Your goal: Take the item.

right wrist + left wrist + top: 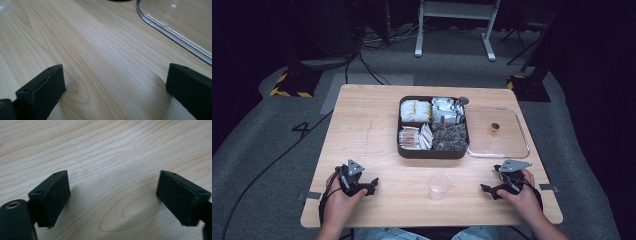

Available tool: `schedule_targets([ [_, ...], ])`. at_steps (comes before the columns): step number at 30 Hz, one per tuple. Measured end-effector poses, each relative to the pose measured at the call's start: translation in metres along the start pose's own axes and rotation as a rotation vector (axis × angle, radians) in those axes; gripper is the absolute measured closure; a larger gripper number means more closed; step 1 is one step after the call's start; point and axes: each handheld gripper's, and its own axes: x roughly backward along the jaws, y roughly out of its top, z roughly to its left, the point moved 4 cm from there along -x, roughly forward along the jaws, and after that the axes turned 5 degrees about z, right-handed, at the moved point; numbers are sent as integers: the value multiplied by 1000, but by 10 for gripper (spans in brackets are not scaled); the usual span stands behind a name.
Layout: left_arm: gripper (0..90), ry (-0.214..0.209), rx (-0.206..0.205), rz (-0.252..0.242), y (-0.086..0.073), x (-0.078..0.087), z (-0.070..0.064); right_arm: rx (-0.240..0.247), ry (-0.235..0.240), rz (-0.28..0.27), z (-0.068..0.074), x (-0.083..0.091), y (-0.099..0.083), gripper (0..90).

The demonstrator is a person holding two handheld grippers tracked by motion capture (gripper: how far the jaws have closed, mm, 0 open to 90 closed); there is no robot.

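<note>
Centrally, cup (438, 185), between 2 spread grippers

A single digit "4" (302, 129) is seen marked in black on the grey floor (272, 150), left of the surface (367, 135). No other text can be read.

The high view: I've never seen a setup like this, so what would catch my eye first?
Probably the dark four-part tray of packaged snacks at the table's middle, with its clear lid lying beside it on the right. Nearer the person, a clear plastic cup stands alone, flanked by the left gripper and right gripper, both open and resting on the wood.
</note>
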Motion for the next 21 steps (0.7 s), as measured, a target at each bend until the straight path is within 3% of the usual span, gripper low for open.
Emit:
schedule_targets([
  [5, 285, 6, 6, 10, 1, 3, -1, 0, 0, 0, 0, 0, 0, 22],
  [10, 332, -21, 20, 17, 5, 11, -4, 4, 3, -1, 0, 0, 0, 21],
  [21, 329, -69, -19, -31, 29, 35, -16, 5, 3, -1, 0, 0, 0, 22],
])
